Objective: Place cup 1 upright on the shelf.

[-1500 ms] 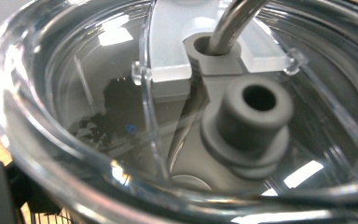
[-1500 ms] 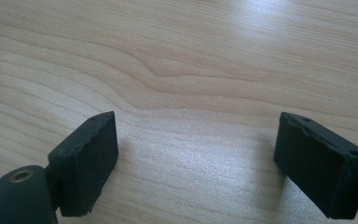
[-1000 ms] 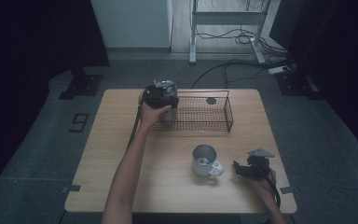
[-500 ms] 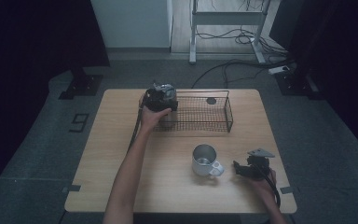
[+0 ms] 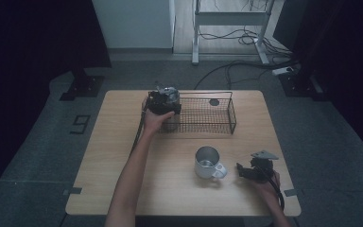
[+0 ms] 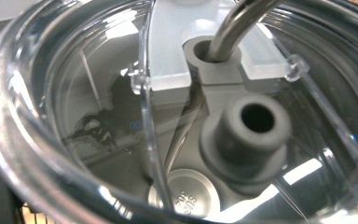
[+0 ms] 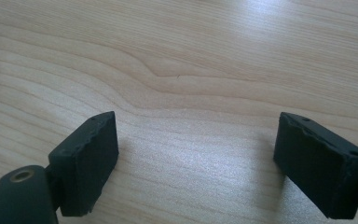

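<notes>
My left gripper [image 5: 163, 101] hovers at the left end of a black wire basket [image 5: 203, 129] at the back of the table. It carries a clear lid [image 5: 166, 90]. In the left gripper view the clear lid [image 6: 98, 107] sits right against the camera and hides the jaws. Its bent metal straw [image 6: 235, 23] and grey stopper [image 6: 256, 121] show through it. My right gripper [image 5: 240, 169] rests low at the front right, a little to the right of a metal mug [image 5: 207, 161]. The right gripper [image 7: 196, 158] stands open above bare wood, nothing between its fingers [image 7: 86, 161].
The wooden table [image 5: 118, 156] has free surface along its left half and front. A small dark round thing [image 5: 214, 102] lies in the basket's far right part. Beyond the table are a dark floor, cables and a metal frame [image 5: 227, 19].
The left gripper with the lid has shifted slightly toward the near side. The right gripper and the mug have stayed put.
</notes>
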`<move>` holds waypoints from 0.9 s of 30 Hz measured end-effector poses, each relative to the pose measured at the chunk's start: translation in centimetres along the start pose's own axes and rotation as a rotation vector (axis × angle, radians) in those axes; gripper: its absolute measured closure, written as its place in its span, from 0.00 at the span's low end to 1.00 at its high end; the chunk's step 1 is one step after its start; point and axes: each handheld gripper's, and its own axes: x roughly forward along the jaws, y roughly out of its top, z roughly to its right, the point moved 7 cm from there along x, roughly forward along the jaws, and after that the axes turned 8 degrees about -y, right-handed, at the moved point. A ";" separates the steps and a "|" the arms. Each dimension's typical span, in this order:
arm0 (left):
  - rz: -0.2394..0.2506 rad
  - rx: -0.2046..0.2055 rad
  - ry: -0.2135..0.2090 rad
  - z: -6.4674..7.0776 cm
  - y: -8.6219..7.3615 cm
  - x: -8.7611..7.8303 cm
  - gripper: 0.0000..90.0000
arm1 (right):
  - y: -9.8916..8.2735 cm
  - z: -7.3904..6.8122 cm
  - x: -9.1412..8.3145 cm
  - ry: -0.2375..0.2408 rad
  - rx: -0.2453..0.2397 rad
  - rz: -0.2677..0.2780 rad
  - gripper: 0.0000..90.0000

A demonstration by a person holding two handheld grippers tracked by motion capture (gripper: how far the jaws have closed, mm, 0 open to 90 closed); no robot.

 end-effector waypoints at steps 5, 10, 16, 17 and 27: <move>-0.002 0.008 0.004 0.1 -0.5 0.2 0.04 | 0.0 0.0 0.0 -0.001 0.000 0.000 0.15; 0.003 0.009 0.001 0.0 -0.8 0.0 0.04 | 0.0 0.0 0.0 -0.002 0.000 0.000 0.15; 0.016 -0.005 0.001 0.1 -1.2 -0.4 0.04 | 0.0 0.0 0.0 -0.003 -0.001 0.000 0.15; 0.015 -0.003 -0.001 0.2 -1.3 -0.4 0.04 | 0.0 0.0 0.0 -0.003 -0.001 0.001 0.15; 0.029 -0.037 -0.020 0.3 -1.2 -0.8 0.00 | 0.0 0.0 0.0 -0.003 -0.001 0.000 0.15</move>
